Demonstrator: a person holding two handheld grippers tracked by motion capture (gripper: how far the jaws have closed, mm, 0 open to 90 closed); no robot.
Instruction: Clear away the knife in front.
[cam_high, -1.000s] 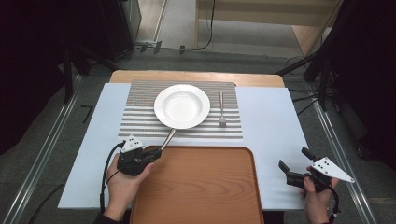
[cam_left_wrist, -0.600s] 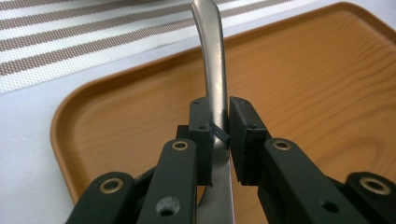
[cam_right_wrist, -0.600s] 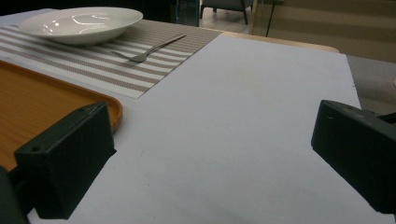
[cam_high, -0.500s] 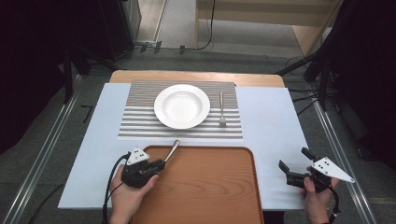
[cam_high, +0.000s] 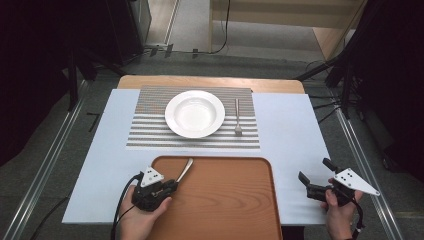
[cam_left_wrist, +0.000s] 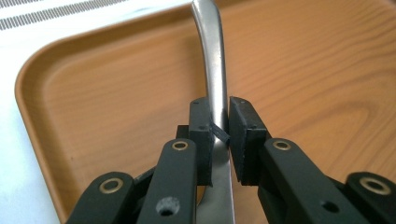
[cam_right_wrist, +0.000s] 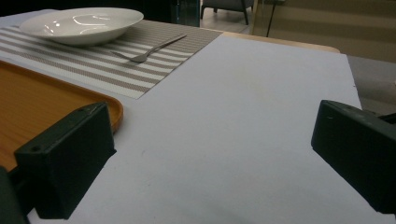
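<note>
Steel spoon (cam_left_wrist: 215, 70) is sitting pinched by its handle between the pads of the left tongs (cam_left_wrist: 219, 122), angling out over the near-left corner of the wooden tray (cam_high: 225, 200). Right tongs (cam_high: 315, 176) are resting wide open and empty above the pale bench (cam_high: 295, 135), well apart from the tray, plate (cam_high: 195, 113) and fork (cam_high: 238, 117).

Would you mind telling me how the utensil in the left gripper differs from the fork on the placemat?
The utensil is clamped by the left gripper over the tray; the fork lies free on the placemat. The utensil's head is hidden; the fork's tines show. Both are slim, silver metal.
</note>
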